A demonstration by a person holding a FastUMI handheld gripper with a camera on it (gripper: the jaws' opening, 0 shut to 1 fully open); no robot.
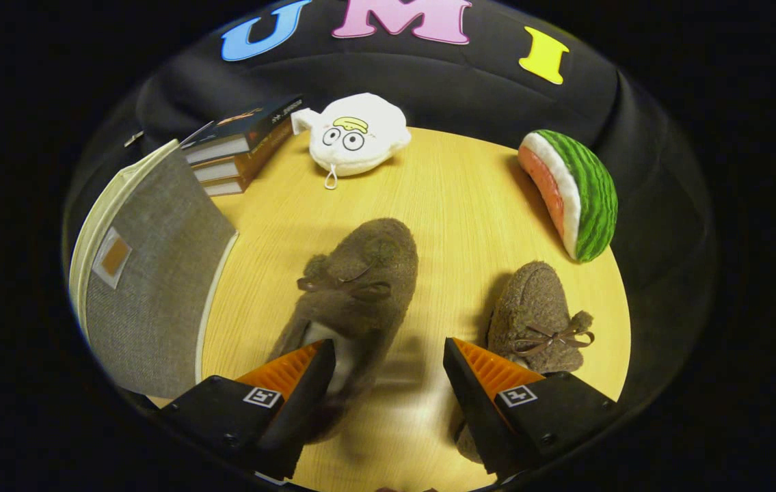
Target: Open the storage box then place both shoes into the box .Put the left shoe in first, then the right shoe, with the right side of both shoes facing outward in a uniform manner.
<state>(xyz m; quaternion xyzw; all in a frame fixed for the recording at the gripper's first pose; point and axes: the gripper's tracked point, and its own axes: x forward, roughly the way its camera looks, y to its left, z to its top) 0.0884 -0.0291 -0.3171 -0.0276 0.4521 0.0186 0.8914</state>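
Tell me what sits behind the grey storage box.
Behind the storage box sits a stack of books, their near ends hidden by the box's lid. Anything lower behind it cannot be seen. The open fingers straddle one brown shoe's heel.

box (148,294) left of shoes (360,287), books (241,147) behind

Single fisheye view, mounted on gripper (388,383), looking forward and steeply down along two fingers (292,389) at bottom of frame, spread apart. Close above wooden table (442,205); near brown shoe (353,287) centre frame, just ahead of fingers. Facing booth wall (470,89) across top. Grey storage box (155,287) at left, watermelon plush (576,195) upper right.
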